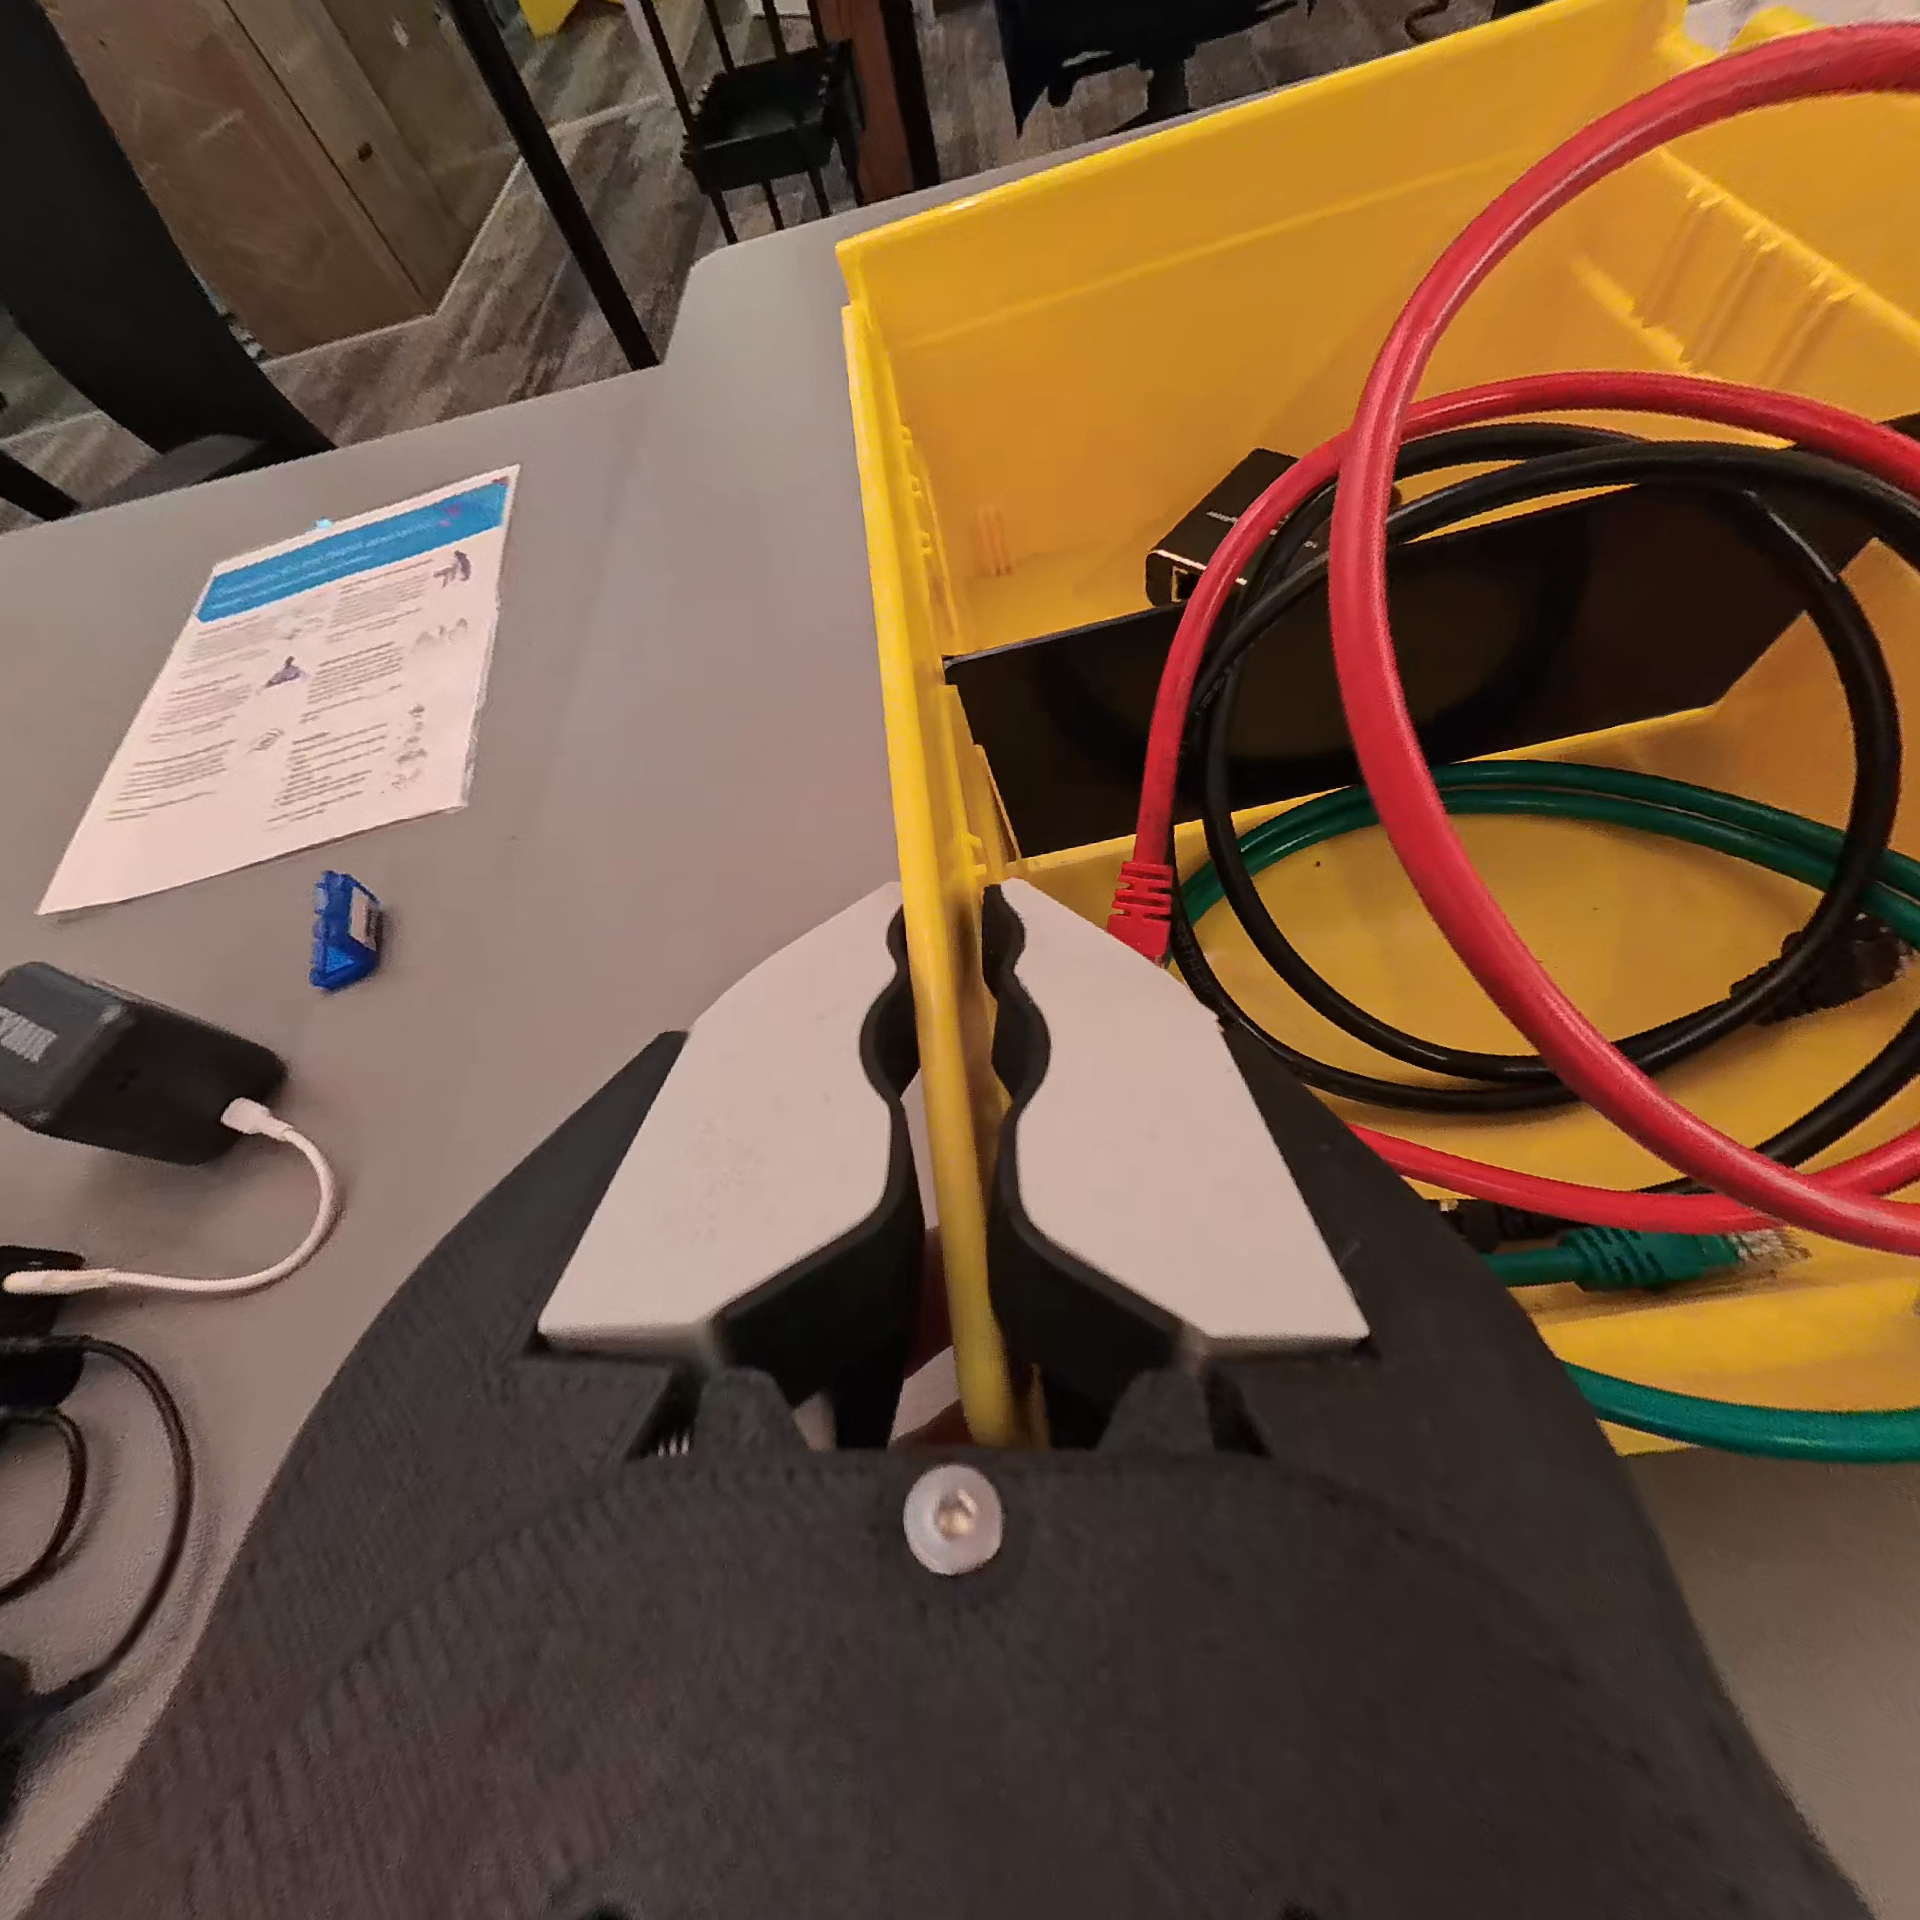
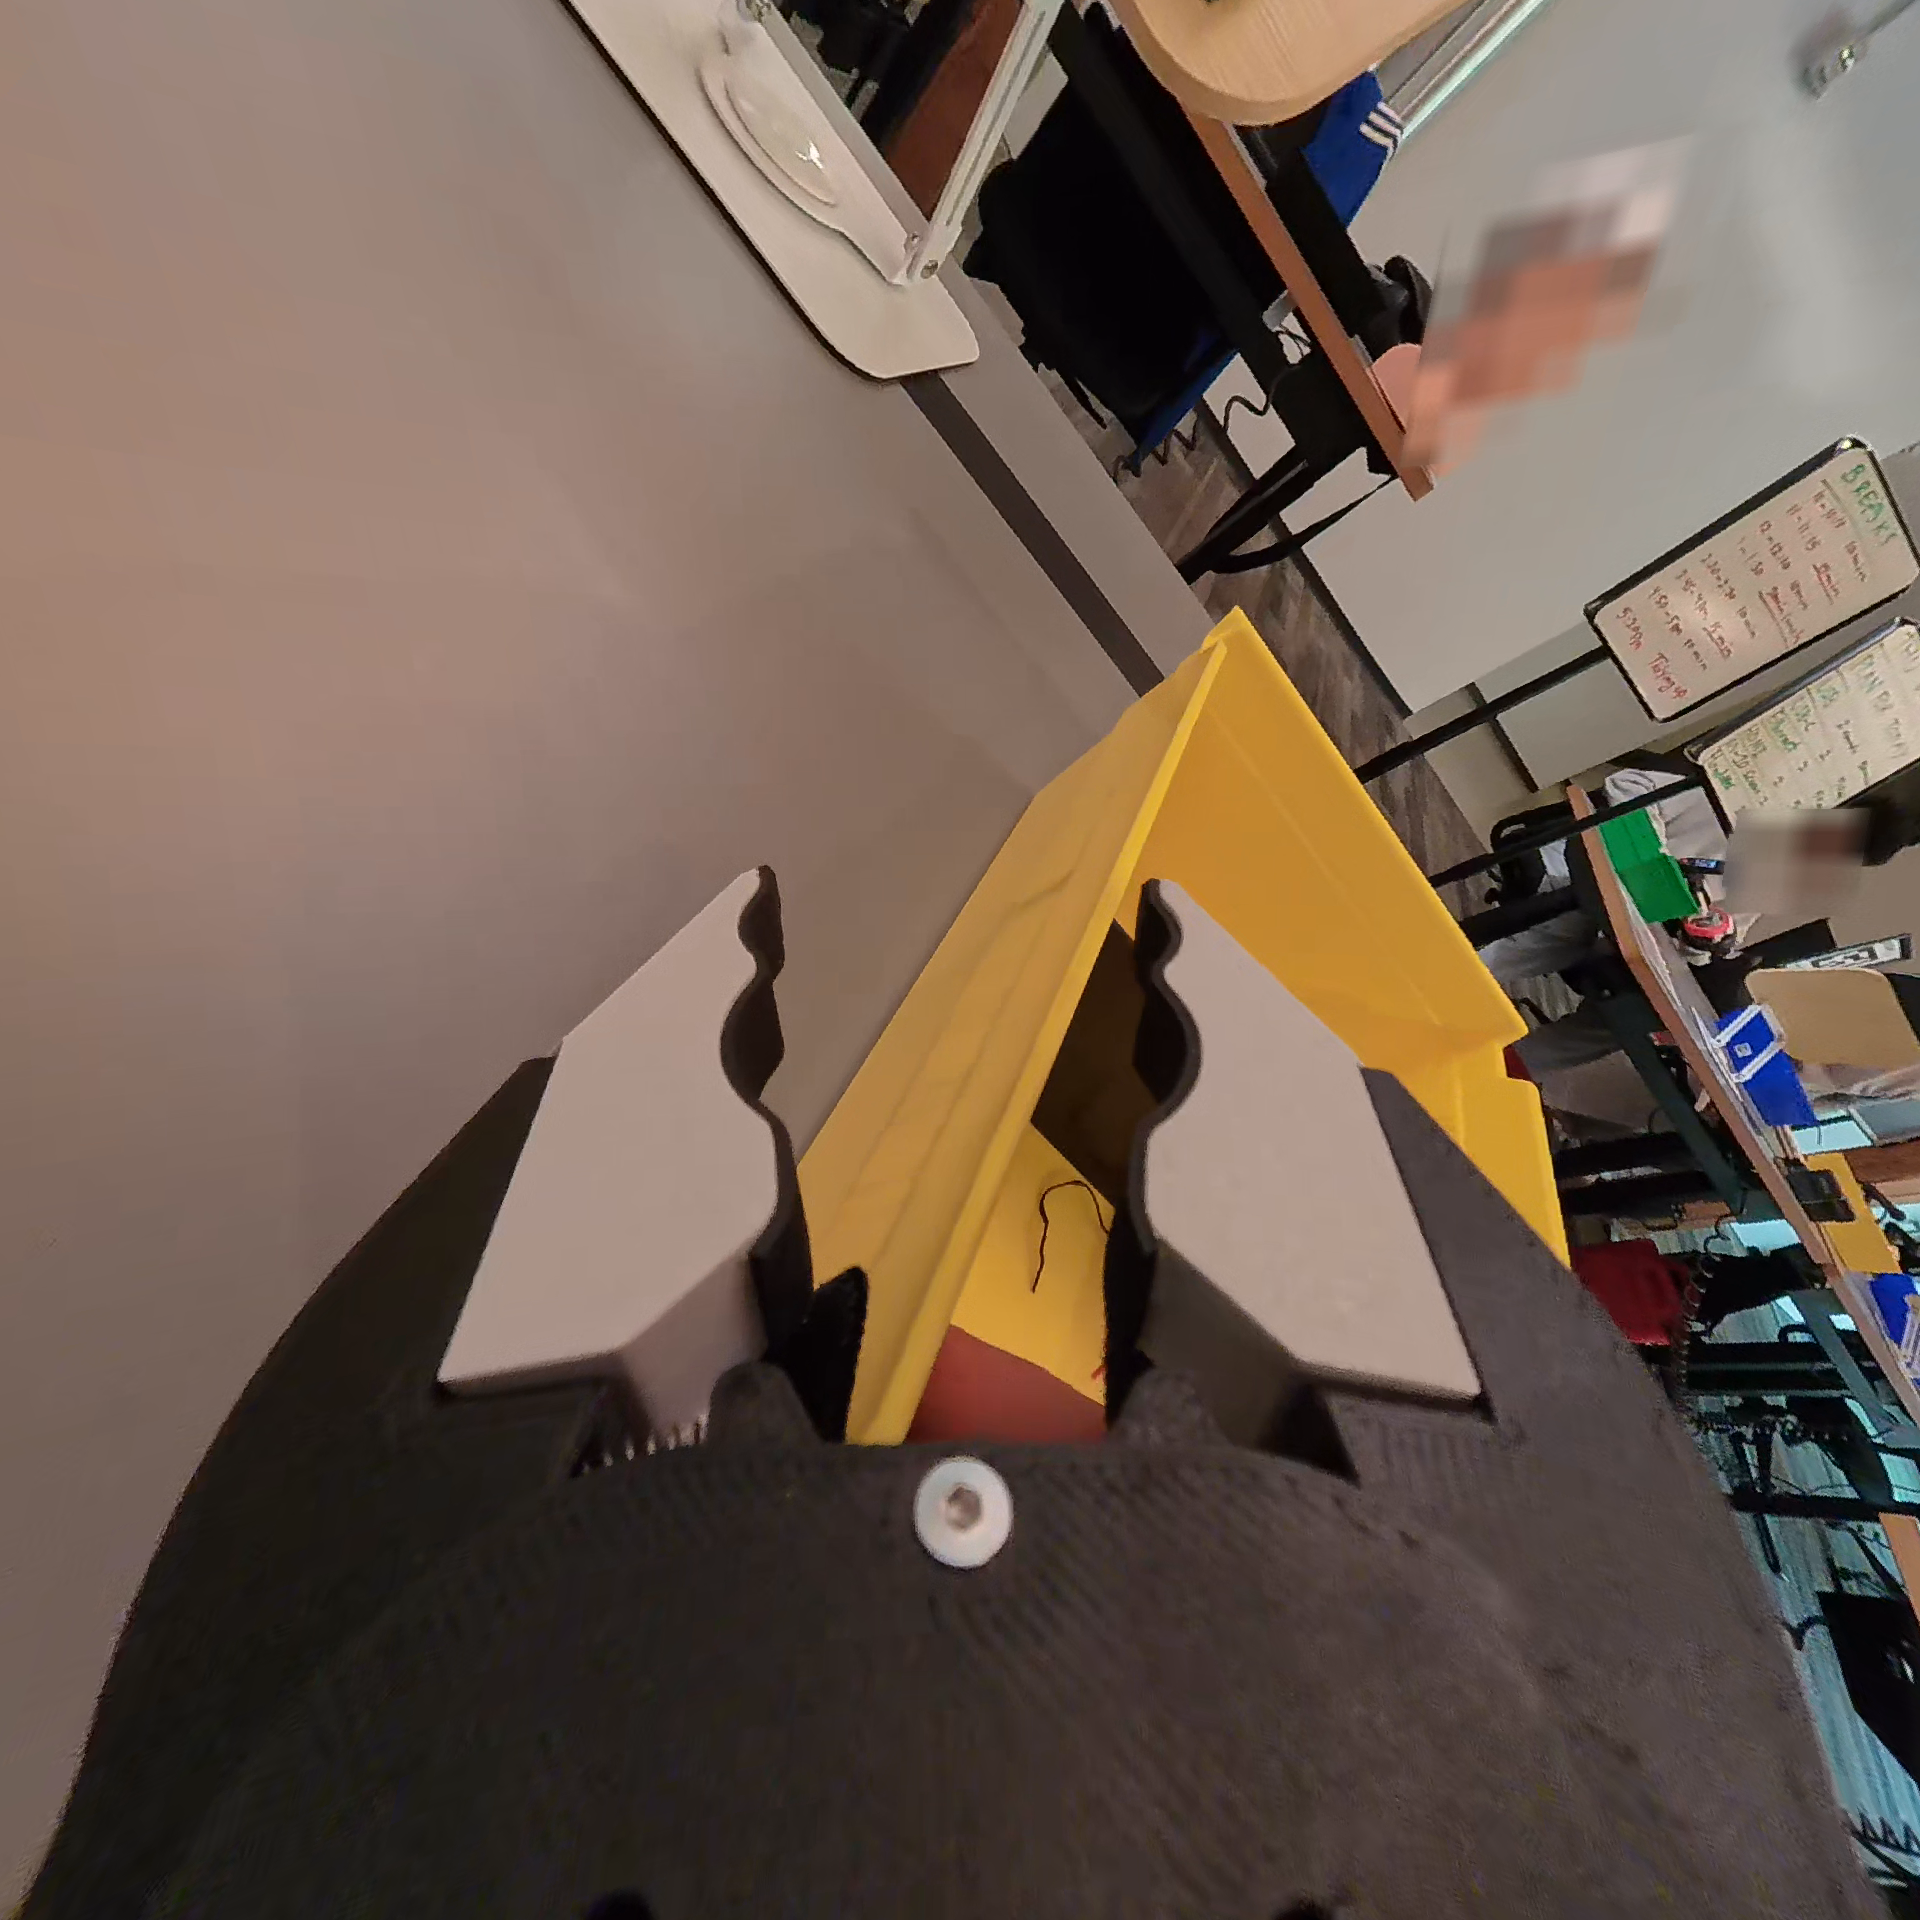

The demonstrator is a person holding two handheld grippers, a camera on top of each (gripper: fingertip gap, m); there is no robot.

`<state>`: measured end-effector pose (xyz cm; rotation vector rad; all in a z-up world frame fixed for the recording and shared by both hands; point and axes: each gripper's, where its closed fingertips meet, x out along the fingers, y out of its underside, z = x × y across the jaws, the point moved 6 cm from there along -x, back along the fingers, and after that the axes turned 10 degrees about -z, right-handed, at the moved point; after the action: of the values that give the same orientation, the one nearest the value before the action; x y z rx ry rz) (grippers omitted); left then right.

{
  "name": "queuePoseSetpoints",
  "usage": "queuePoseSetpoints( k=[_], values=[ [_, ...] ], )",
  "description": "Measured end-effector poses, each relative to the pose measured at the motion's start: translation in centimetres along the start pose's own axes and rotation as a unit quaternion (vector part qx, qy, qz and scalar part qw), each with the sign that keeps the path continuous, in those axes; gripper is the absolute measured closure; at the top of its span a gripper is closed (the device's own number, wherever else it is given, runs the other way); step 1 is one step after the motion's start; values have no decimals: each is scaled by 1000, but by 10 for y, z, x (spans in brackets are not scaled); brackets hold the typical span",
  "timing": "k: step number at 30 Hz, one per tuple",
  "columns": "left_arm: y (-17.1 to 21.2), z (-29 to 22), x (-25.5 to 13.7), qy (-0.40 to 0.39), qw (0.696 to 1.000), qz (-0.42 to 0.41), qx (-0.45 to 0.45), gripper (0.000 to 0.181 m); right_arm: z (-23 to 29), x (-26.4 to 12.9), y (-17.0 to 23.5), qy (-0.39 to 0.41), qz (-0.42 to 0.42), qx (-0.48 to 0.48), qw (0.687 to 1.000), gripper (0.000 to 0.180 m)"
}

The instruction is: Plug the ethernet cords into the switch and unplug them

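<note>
Inside yellow bin (image 1: 1039, 343): switch (image 1: 1236, 540) behind 3 limp cords; grab red cord (image 1: 1382, 665) by its stiff plug. Left gripper (image 1: 951, 925) pinches bin wall; right gripper (image 2: 956, 904) spread, empty.

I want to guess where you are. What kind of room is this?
Probably a shared workroom or lab: whiteboards on stands, long work tables crowded with gear, and a yellow bin of network cables on a grey table.
</note>
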<state>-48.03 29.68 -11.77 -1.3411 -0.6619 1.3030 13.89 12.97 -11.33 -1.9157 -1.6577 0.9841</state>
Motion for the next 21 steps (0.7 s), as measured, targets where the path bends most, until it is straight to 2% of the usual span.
queuePoseSetpoints(
  k=[4, 6, 9, 11, 13, 14, 16, 19, 21],
  values=[
    [2, 13, 1, 1, 1000, 6, 18, 170, -2, -1, 2, -2, 6, -4, 1000, 112],
    [1, 18, 0, -2, 1000, 10, 22, 166, -3, -3, 1, -1, 3, -10, 1000, 104],
    [-26, 33, -11, -51, 997, -49, -17, 123, -12, -10, -10, 22, -27, -2, 999, 98],
    [-52, 39, -22, -80, 993, -82, -18, 108, -21, -16, -19, 55, -45, -4, 997, 97],
    [-85, 31, -28, -89, 989, -111, 42, 110, -32, -27, -37, 113, -87, -29, 989, 104],
    [-101, 23, -26, -82, 987, -116, 76, 117, -36, -34, -51, 140, -117, -43, 982, 116],
    [-133, 2, -16, -47, 984, -116, 129, 126, -36, -47, -77, 162, -165, -54, 971, 126],
    [-162, -31, 22, 26, 979, -61, 190, 121, -20, -58, -107, 143, -226, -68, 961, 136],
    [-161, -52, 56, 98, 970, 13, 224, 119, -6, -58, -115, 117, -249, -64, 959, 137]
  ],
)
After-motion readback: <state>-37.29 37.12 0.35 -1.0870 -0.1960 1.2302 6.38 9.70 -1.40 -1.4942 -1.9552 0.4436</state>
